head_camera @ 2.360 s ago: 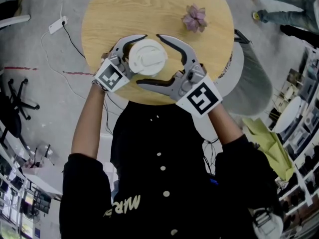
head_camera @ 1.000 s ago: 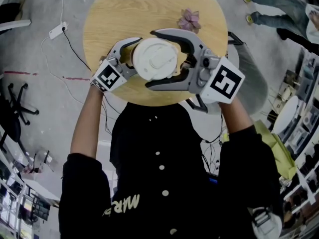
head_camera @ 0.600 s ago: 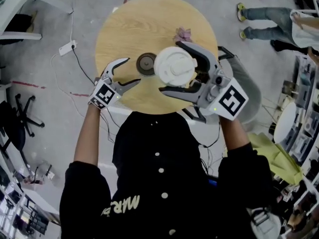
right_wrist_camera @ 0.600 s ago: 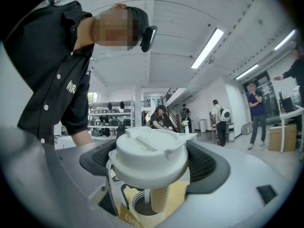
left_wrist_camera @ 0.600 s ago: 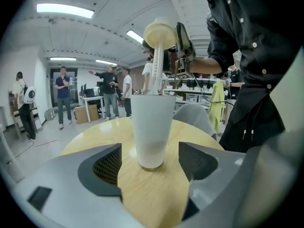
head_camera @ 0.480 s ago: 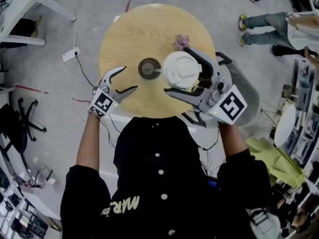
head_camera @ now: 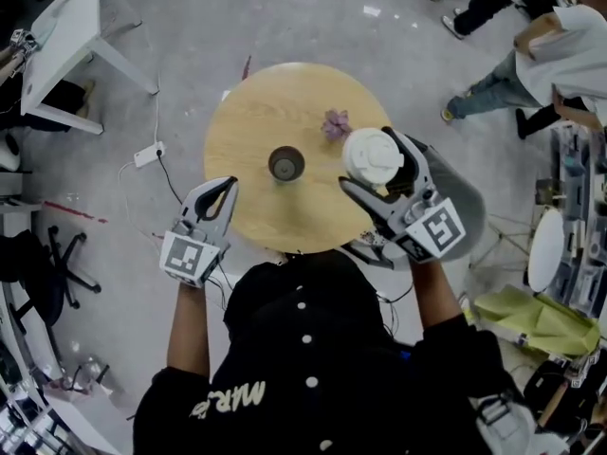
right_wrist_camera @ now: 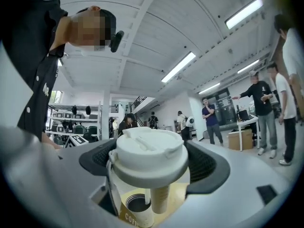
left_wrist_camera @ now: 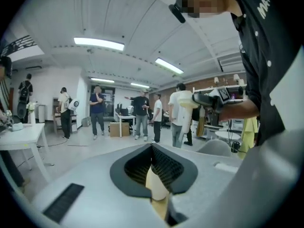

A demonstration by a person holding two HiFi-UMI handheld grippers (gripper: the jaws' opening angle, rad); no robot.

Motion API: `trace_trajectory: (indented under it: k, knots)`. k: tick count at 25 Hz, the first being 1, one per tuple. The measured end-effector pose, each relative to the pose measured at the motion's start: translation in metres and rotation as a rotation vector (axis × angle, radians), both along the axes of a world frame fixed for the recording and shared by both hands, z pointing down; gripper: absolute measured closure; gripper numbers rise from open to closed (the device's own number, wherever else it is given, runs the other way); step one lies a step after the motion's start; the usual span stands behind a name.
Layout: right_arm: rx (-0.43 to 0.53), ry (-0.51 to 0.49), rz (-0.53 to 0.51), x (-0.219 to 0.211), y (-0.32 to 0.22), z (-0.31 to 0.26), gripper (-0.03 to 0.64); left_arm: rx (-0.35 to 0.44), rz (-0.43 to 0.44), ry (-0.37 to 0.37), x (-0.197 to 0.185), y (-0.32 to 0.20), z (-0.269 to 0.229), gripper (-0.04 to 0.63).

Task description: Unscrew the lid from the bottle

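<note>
Lid [head_camera: 373, 155] off bottle [head_camera: 286, 163], pinched in right hand-held gripper [head_camera: 376, 165], well apart from bottle. Bottle stands open, upright mid-table [head_camera: 242, 121], unheld. Left hand-held gripper [head_camera: 220, 197] jaws closing fully together, nothing between. Unscrewing looks done; lid not yet set down.

The bottle [head_camera: 286, 163] stands mid-desk [head_camera: 247, 121], with a small flower [head_camera: 336, 123] behind it to the right. Further right, the lid [head_camera: 370, 152] sits between the right gripper [head_camera: 374, 162]'s fingers.
</note>
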State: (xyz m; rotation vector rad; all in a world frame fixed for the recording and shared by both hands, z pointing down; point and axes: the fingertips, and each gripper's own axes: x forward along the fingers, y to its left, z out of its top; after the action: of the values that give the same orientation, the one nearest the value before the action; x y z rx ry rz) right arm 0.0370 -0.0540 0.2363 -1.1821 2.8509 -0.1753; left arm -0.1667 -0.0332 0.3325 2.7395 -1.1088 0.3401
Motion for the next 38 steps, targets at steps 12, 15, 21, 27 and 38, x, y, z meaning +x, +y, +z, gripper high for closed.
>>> trace_trajectory:
  k: [12, 15, 21, 27, 38]
  knots:
    - [0.064, 0.026, 0.267, 0.064, 0.020, -0.037, 0.158, 0.158, -0.334, -0.012, -0.047, 0.007, -0.114, 0.591]
    - [0.084, 0.049, 0.273, 0.066, 0.025, -0.039, 0.158, 0.198, -0.339, 0.004, -0.048, 0.008, -0.121, 0.591]
    - [0.111, 0.084, 0.283, 0.062, 0.027, -0.042, 0.158, 0.209, -0.355, 0.002, -0.050, 0.009, -0.124, 0.591]
    - [0.151, 0.059, 0.271, 0.057, 0.028, -0.050, 0.158, 0.230, -0.352, -0.022, -0.054, 0.007, -0.125, 0.591]
    - [0.145, 0.086, 0.280, 0.049, 0.025, -0.051, 0.158, 0.240, -0.360, 0.003, -0.055, 0.003, -0.132, 0.591]
